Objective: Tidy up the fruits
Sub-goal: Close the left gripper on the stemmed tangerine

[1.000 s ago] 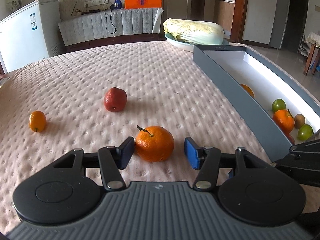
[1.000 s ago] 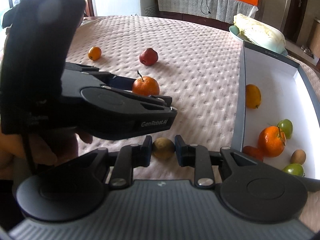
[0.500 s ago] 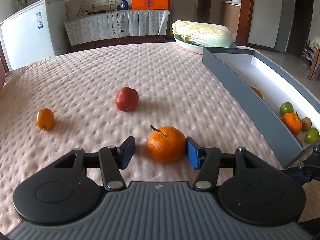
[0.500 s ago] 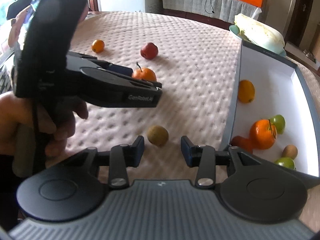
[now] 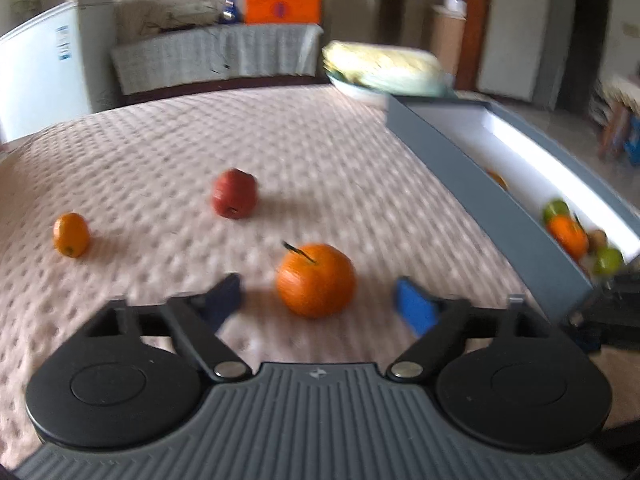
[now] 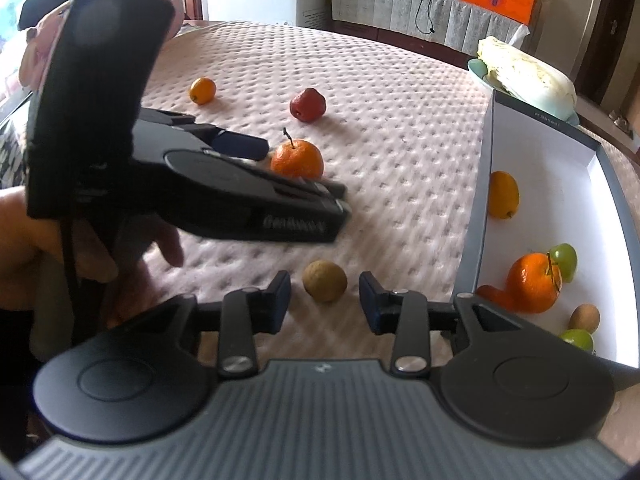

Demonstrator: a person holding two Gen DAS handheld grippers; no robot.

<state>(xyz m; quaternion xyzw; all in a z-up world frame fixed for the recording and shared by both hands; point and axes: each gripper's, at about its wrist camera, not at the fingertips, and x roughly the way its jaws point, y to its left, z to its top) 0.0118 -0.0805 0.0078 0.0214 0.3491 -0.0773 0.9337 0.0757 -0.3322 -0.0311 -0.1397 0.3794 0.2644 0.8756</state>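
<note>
My left gripper (image 5: 318,304) is open around an orange with a stem (image 5: 316,279) on the pink tablecloth; the pads do not touch it. The same orange (image 6: 297,159) shows in the right wrist view behind the left gripper's body (image 6: 224,184). My right gripper (image 6: 325,298) is open, with a small brown fruit (image 6: 325,286) lying on the cloth between its fingertips, untouched. A red fruit (image 5: 234,199) and a small orange fruit (image 5: 71,234) lie farther left. The grey box (image 6: 476,216) at the right holds several fruits.
A cabbage in a bowl (image 6: 528,76) sits at the far end of the box. The box wall (image 5: 492,208) runs along the right side of the table. A white fridge (image 5: 40,68) and a covered sideboard (image 5: 216,60) stand behind the table.
My right gripper opened and let go of the small brown fruit, then pulled back slightly. My left gripper's jaws widened around the orange, and its view is blurred by motion.
</note>
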